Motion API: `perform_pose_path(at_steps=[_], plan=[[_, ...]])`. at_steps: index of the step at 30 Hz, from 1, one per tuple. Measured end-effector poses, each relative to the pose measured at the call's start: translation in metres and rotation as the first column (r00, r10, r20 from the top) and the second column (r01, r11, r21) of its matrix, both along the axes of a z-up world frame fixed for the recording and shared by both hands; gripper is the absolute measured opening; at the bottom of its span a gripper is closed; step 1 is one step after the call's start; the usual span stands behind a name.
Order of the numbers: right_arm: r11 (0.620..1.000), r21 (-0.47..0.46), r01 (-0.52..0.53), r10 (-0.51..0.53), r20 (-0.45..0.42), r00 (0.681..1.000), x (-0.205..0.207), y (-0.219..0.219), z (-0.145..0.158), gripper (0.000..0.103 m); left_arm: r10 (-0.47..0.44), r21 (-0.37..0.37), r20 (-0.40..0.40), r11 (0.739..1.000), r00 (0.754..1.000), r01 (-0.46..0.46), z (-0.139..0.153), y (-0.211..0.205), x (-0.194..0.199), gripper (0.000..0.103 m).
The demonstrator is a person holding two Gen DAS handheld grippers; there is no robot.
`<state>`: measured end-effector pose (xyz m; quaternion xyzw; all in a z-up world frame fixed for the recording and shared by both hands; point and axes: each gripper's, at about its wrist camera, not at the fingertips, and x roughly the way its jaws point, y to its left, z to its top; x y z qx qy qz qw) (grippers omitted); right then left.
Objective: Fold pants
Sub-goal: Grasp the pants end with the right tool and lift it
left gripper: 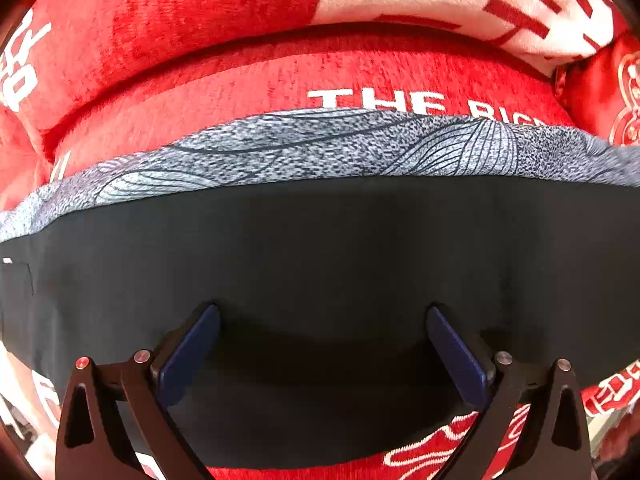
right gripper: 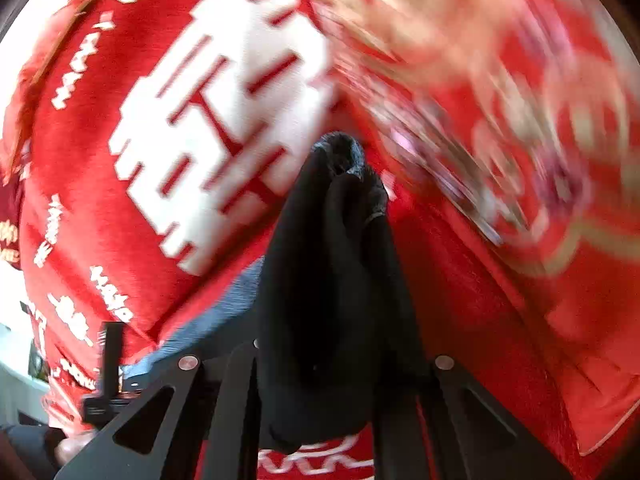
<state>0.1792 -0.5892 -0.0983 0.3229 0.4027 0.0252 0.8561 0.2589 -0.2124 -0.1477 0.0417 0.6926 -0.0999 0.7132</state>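
Observation:
The pants are black with a grey leaf-patterned band along the far edge; they lie flat across the left wrist view. My left gripper is open just above the black cloth, blue pads spread wide, nothing between them. In the right wrist view my right gripper is shut on a bunched fold of the black pants, lifted above the bed; its fingertips are hidden by the cloth. The left gripper's body shows at the lower left there.
A red plush blanket with white lettering covers the bed under and behind the pants. It shows in the right wrist view too, with a blurred red patterned cover to the right.

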Motion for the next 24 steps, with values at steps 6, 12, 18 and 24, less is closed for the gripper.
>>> perform_pose_path(at_steps=[6,12,18,24], plan=[[0.995,-0.063,-0.077,0.079,0.027,0.997,0.013,0.046,0.043,0.012,0.043,0.033,0.0,0.999,0.999,-0.043,0.008,0.028,0.003,0.103],[0.988,-0.134,-0.081,0.082,0.007,0.997,0.022,0.072,0.053,0.012,0.003,0.078,0.025,0.997,1.0,-0.005,-0.001,0.045,0.005,0.103],[0.985,-0.167,-0.045,0.041,-0.025,0.999,0.016,0.059,0.045,0.012,0.0,0.054,0.045,0.999,0.999,-0.003,0.001,0.051,0.003,0.103],[0.979,-0.192,-0.07,0.065,-0.031,0.997,0.02,0.067,0.059,0.012,-0.006,0.04,0.046,0.999,0.999,0.004,0.004,0.061,0.003,0.103]])
